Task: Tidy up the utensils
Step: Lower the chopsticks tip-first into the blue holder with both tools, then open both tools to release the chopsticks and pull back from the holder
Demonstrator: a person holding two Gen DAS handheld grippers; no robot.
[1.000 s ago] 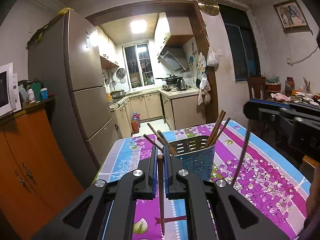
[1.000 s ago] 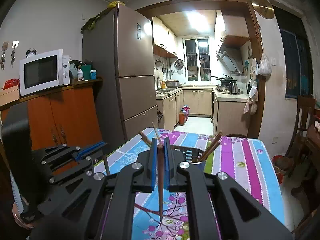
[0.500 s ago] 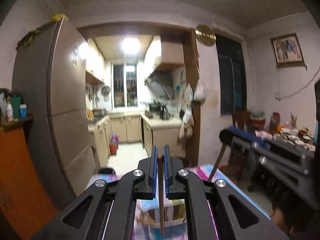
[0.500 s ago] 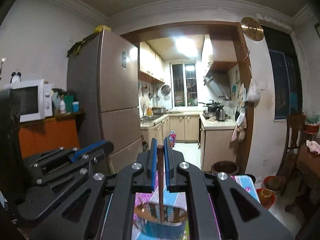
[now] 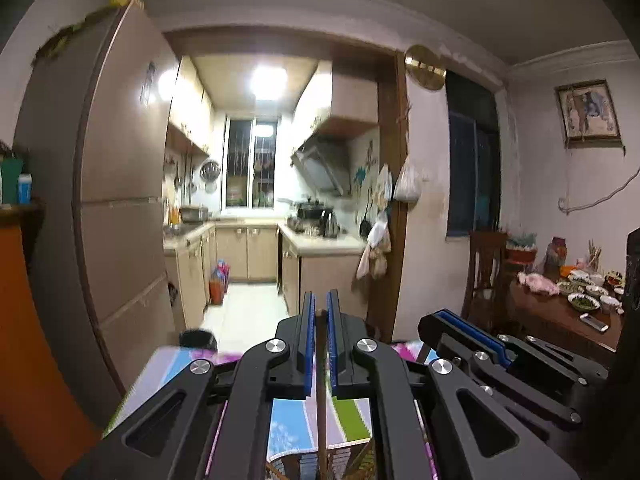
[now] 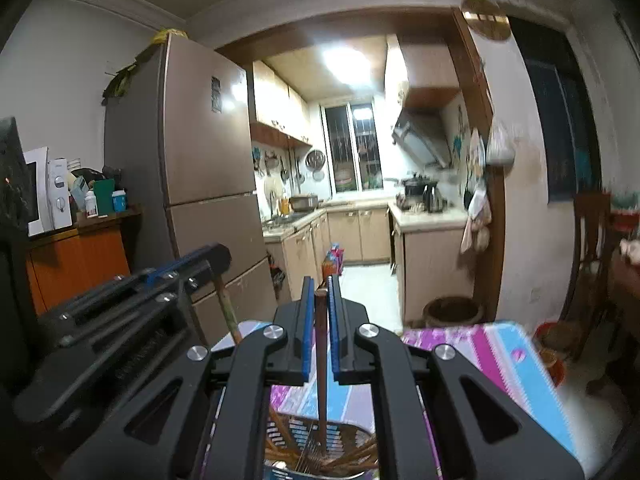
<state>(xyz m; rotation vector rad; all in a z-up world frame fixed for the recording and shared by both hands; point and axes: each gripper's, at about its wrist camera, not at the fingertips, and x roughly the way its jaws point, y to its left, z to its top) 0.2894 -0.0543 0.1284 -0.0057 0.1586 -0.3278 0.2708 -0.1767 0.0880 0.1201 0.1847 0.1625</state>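
My left gripper is shut on a brown chopstick that hangs down toward the slotted utensil basket just under it. My right gripper is shut on another brown chopstick, whose lower end reaches into the same basket, where several chopsticks lie. The right gripper also shows in the left wrist view, close on the right. The left gripper shows in the right wrist view with its chopstick hanging from it.
The basket stands on a table with a flowered purple and blue cloth. A tall fridge and an orange cabinet are to the left. A dining table with dishes is at the right, the kitchen doorway ahead.
Both grippers have risen and come over the basket, each still holding its chopstick upright. The basket has gone from ahead of them to directly below.
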